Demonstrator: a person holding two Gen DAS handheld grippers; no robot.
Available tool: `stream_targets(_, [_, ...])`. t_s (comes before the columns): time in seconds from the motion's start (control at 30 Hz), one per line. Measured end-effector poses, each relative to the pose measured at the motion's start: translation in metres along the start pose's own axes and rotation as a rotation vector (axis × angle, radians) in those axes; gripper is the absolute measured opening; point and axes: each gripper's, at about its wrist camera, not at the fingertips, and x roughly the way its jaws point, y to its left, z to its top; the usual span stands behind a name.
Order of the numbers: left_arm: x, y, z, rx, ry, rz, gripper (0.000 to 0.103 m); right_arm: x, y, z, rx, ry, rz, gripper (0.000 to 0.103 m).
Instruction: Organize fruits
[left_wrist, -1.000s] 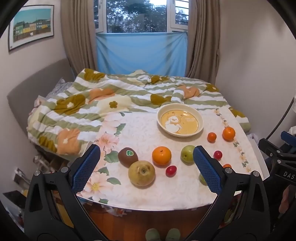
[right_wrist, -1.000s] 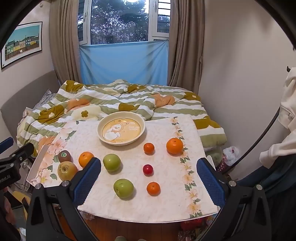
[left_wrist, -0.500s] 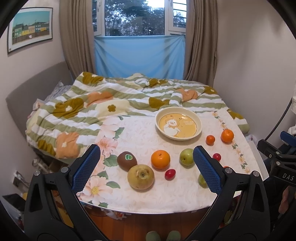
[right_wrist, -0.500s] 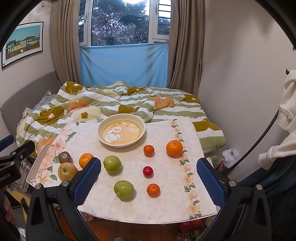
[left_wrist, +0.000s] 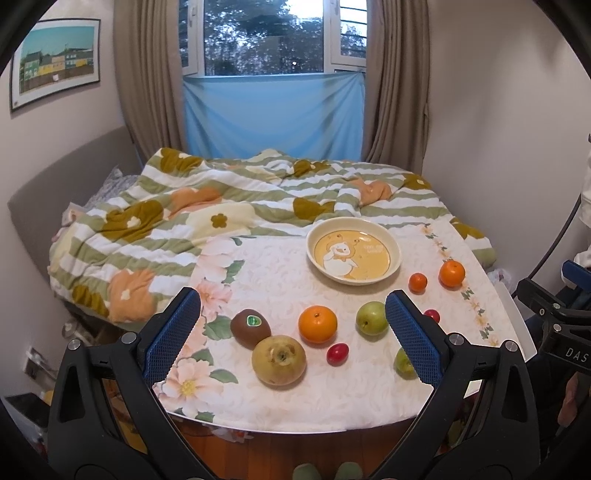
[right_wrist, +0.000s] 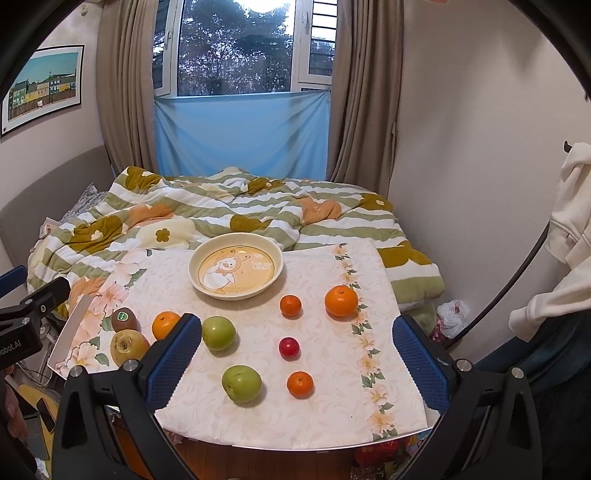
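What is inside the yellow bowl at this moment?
Nothing: the bowl holds no fruit, and its cartoon duck print shows fully. All the fruit lies outside it on the tablecloth. Nothing covers the bowl's inside in either view.

I've got a round table (right_wrist: 258, 441) pushed against the bed, covered by a floral cloth (right_wrist: 332, 413). On the cloth sit a cream cartoon bowl (right_wrist: 236, 271), a kiwi (right_wrist: 125, 319), a brownish pear (right_wrist: 128, 347), three oranges of different sizes on the right (right_wrist: 341, 301), another orange (right_wrist: 165, 324) by the kiwi, two green apples (right_wrist: 218, 332), and a red fruit (right_wrist: 289, 347). Nothing's stacked, all apart.
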Motion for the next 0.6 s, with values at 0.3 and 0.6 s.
stream_targets(0.3, [-0.0022, 0.0003, -0.0007, 0.002, -0.004, -0.002, 0.103, -0.0004, 0.0013, -0.0008, -0.002, -0.002, 0.002, 0.103])
stream_targets(0.6, [-0.0040, 0.0019, -0.0012, 0.002, -0.009, -0.002, 0.103, -0.0011, 0.0018, -0.0008, -0.001, -0.003, 0.001, 0.103])
